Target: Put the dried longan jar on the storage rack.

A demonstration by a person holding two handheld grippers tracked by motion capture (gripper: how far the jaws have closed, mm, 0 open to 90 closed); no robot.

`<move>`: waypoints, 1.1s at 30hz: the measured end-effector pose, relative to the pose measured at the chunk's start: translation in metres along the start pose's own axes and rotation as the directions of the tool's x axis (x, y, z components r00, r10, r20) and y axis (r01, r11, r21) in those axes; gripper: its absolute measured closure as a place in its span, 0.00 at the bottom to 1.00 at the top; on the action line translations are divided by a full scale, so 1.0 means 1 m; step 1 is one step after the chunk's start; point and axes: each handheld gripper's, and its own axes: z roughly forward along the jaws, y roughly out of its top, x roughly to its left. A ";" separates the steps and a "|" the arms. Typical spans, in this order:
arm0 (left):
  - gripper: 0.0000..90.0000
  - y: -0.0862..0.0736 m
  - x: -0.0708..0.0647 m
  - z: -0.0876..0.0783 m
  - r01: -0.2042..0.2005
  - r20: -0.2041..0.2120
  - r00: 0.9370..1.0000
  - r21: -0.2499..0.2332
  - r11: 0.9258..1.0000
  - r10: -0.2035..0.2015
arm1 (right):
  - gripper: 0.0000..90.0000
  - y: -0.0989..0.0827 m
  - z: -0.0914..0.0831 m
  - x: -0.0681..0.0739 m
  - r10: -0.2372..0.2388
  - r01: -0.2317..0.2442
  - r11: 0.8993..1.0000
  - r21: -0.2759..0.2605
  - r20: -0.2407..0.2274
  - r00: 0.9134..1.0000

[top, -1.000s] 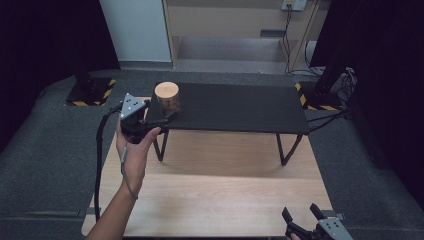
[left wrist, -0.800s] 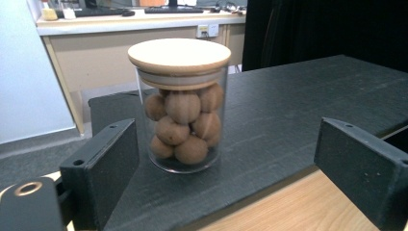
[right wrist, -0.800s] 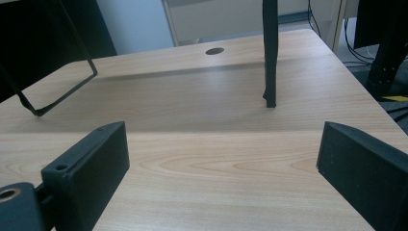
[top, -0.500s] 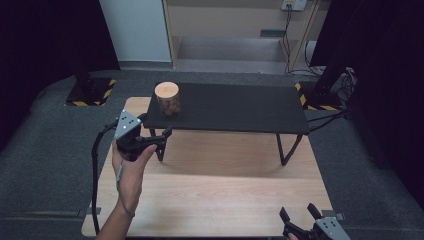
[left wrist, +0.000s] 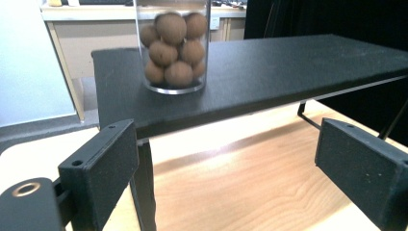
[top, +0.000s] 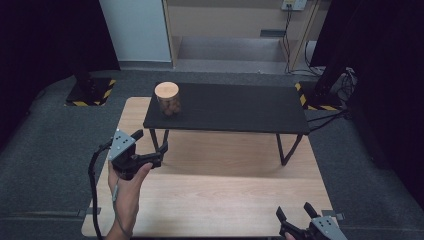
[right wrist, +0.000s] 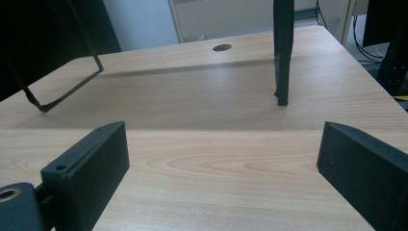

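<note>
A clear glass jar point(top: 167, 98) with a wooden lid stands upright at the left end of a low black bench point(top: 240, 107). In the left gripper view the jar point(left wrist: 172, 45) holds several brown balls. My left gripper point(top: 148, 148) is held in a hand over the wooden table point(top: 220, 200), in front of and below the bench's left end. Its jaws are wide open with nothing between them. My right gripper point(top: 295, 216) sits at the table's near right edge, open and empty, pointing under the bench.
The bench stands on thin black legs point(right wrist: 283, 53) on the wooden table. A round hole point(right wrist: 222, 47) marks the table's far side. Grey carpet surrounds the table, with cables point(top: 330, 117) at the right and black stands with hazard tape point(top: 90, 92) behind.
My left gripper has drawn back from the bench's left end, toward the person and lower over the table. The jar has stayed put. The right gripper has barely moved.
</note>
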 end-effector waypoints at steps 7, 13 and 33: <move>0.07 -0.022 -0.003 -0.008 0.030 -0.010 1.000 0.027 0.999 -0.030 | 0.05 0.000 0.000 0.001 -0.005 0.005 1.000 -0.001 -0.002 1.000; 0.07 -0.042 -0.001 -0.012 0.070 -0.004 0.998 0.055 0.996 -0.070 | 0.05 -0.001 0.000 0.001 -0.002 0.002 1.000 0.003 -0.003 1.000; 0.07 -0.083 -0.003 -0.030 0.084 -0.014 0.996 0.093 0.992 -0.083 | 0.04 -0.001 0.003 0.002 -0.005 0.005 1.000 0.004 -0.001 1.000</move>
